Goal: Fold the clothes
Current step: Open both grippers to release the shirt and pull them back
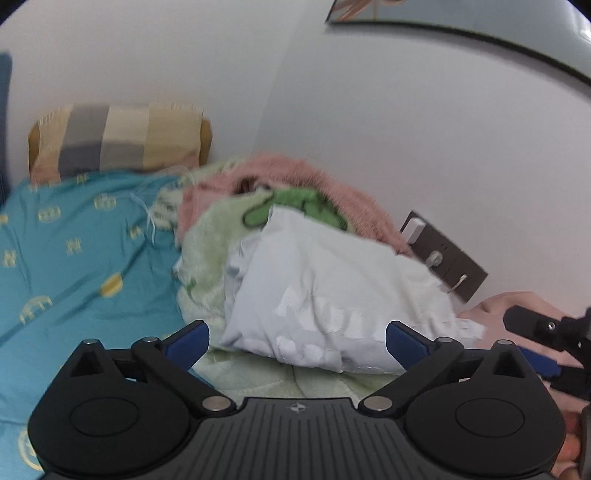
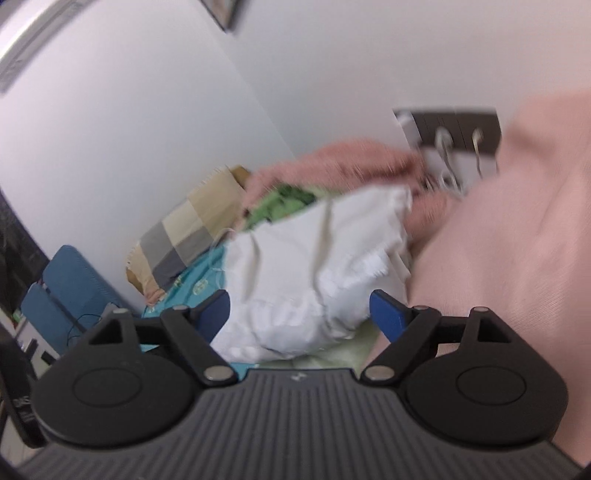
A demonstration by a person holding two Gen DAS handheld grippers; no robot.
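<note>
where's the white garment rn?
The white garment lies bundled on the bed, centre in both wrist views, ahead of both open grippers, on the green blanket, with the pink fleece behind it.

- Framed picture (image 1: 461, 22): cut off by the top edge, contents unreadable.
- White garment (image 1: 332, 288): printed lettering smeared by blur, illegible; its far side hides part of the green blanket (image 1: 221, 236).
- Right gripper (image 1: 546, 343): only partly in the left wrist view, cut at the right edge.
- Wall sockets (image 2: 458, 125): blurred, plugs indistinct.
- Pink fabric (image 2: 517, 229): runs off the right edge, kind unclear.
</note>
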